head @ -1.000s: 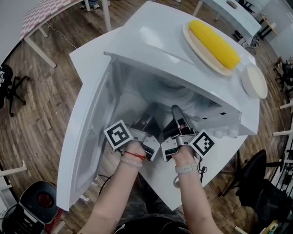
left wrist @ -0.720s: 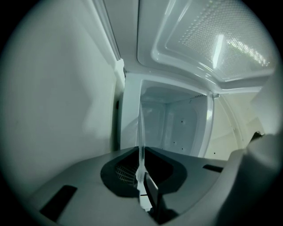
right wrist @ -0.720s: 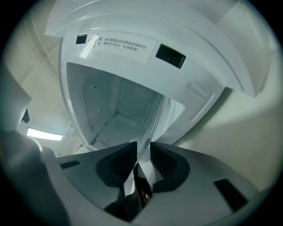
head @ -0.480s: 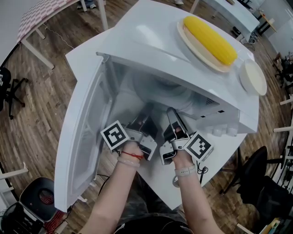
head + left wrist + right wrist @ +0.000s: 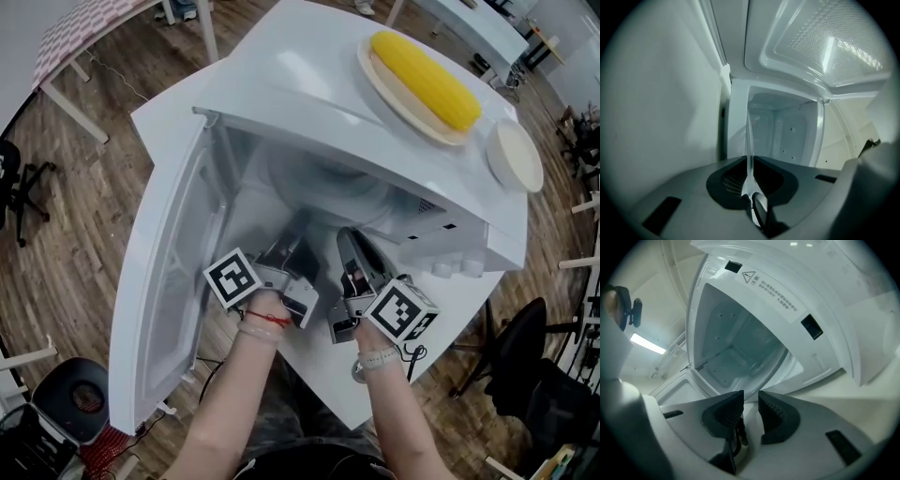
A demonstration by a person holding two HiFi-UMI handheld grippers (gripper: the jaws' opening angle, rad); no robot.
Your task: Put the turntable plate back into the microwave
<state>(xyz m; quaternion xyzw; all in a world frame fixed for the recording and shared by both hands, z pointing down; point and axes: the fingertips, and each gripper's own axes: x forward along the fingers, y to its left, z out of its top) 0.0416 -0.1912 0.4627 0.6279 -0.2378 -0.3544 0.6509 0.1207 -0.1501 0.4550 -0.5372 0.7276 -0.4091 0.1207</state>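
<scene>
The white microwave [image 5: 375, 122] stands with its door [image 5: 173, 281] swung open to the left. The glass turntable plate [image 5: 323, 178] shows as a pale translucent disc in the cavity mouth. My left gripper [image 5: 300, 232] is shut on the plate's near rim. In the left gripper view the plate [image 5: 750, 140] appears edge-on as a thin glass strip pinched in the left gripper [image 5: 751, 187]. My right gripper [image 5: 347, 242] sits just right of it at the cavity's front, its marker cube turned up. In its own view the right gripper [image 5: 751, 406] is slightly open, holding nothing, and faces the cavity [image 5: 736, 343].
On top of the microwave lie a corn cob on an oval plate [image 5: 417, 80] and a small white dish [image 5: 514, 157]. The microwave sits on a white table [image 5: 375, 375]. Wooden floor and office chairs [image 5: 525, 375] surround it.
The right gripper has drawn back a little toward me and rolled, so its marker cube now faces up. The left gripper has stayed shut on the plate, nearly still.
</scene>
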